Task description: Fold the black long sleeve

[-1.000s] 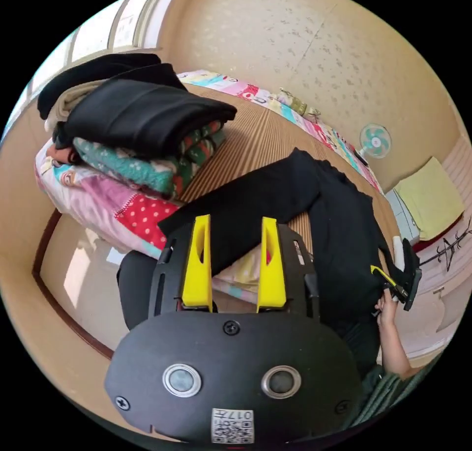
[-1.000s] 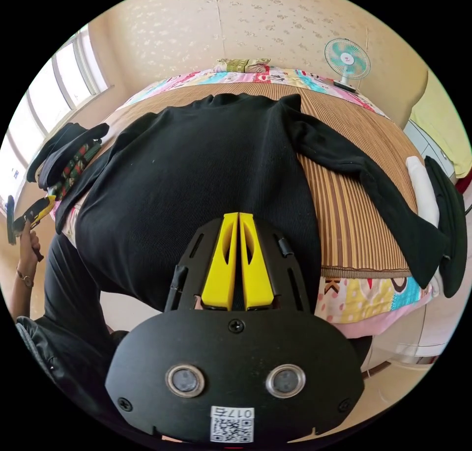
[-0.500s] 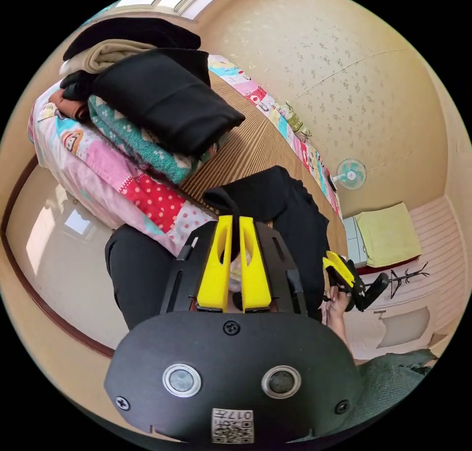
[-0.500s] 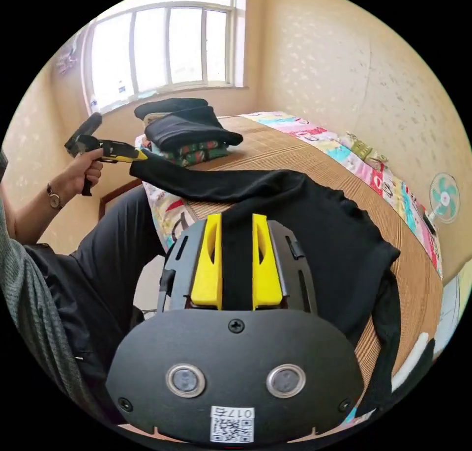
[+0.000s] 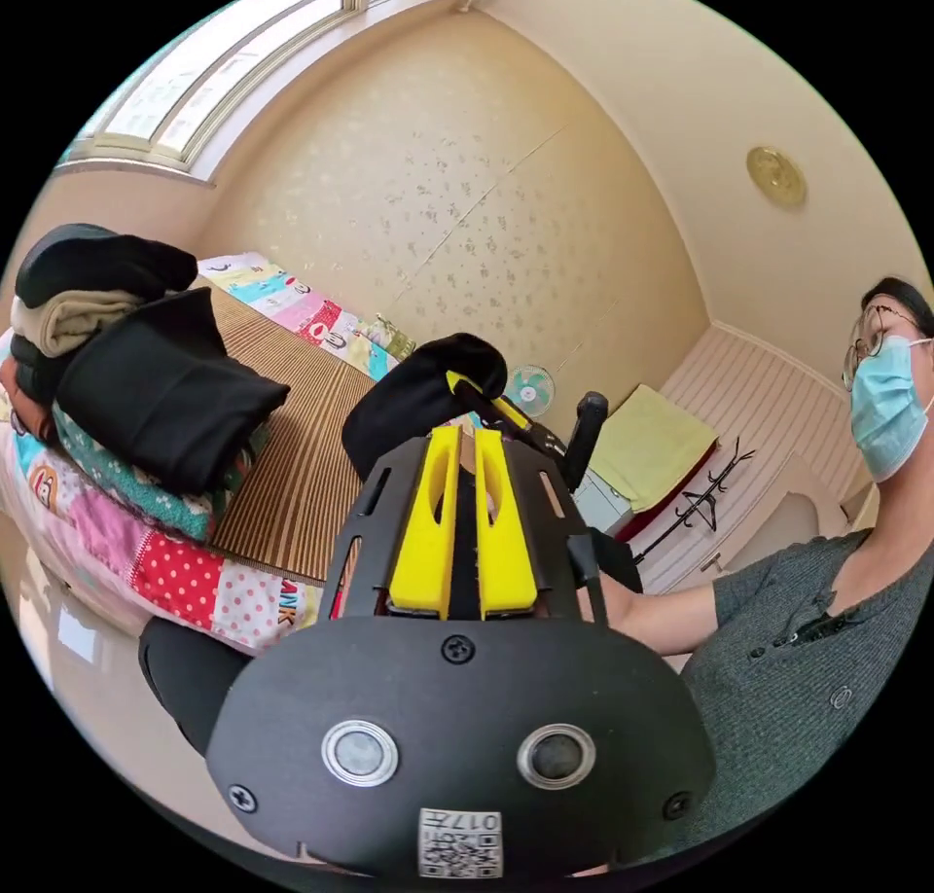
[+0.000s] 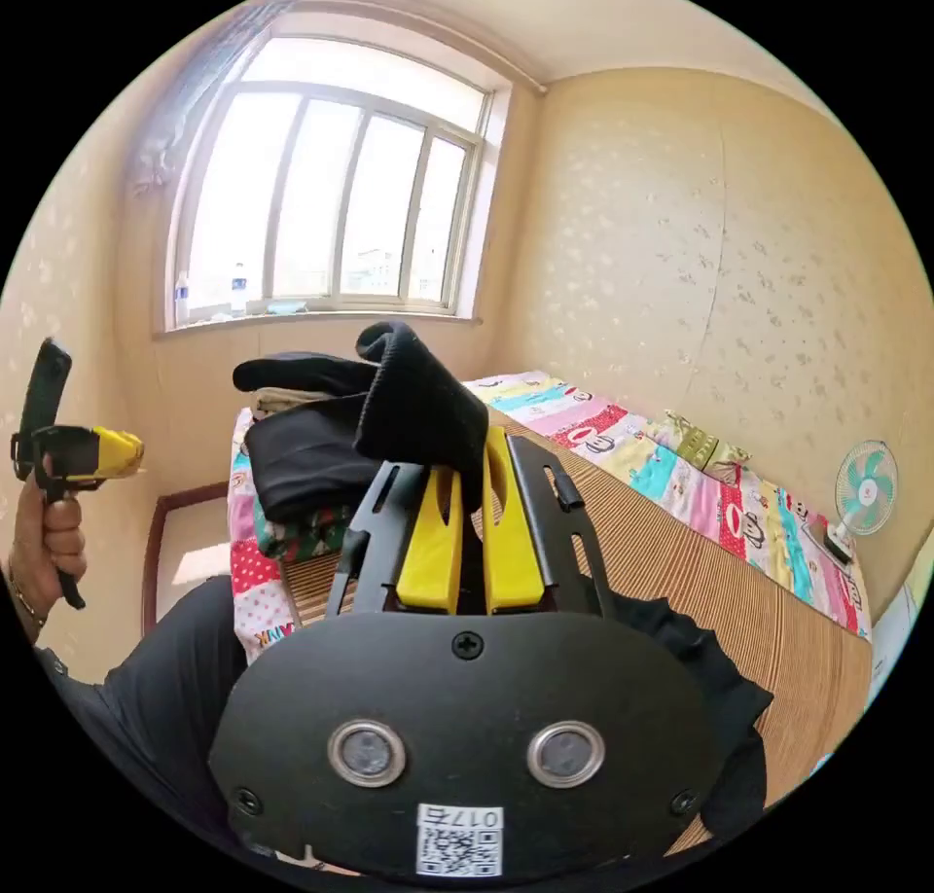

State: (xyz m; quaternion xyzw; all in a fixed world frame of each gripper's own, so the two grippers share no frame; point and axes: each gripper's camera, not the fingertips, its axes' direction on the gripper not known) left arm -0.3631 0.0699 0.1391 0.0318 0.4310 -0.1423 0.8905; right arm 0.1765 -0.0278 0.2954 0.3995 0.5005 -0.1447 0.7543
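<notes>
Above the striped mat, the fold has barely begun.
Left gripper [image 5: 465,438] and right gripper [image 6: 469,465] each clamp black long sleeve [image 6: 420,409] fabric, lifted; its body trails at five o'clock on the mat [image 6: 681,562]. Folded pile [image 5: 146,387] waits at nine o'clock.

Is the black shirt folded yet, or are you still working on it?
Not yet. Done: other clothes sit folded in a pile on the bed. In hand: the right gripper and the left gripper each pinch part of the black long sleeve, lifted off the bed. Left: lay it down and fold it.
</notes>
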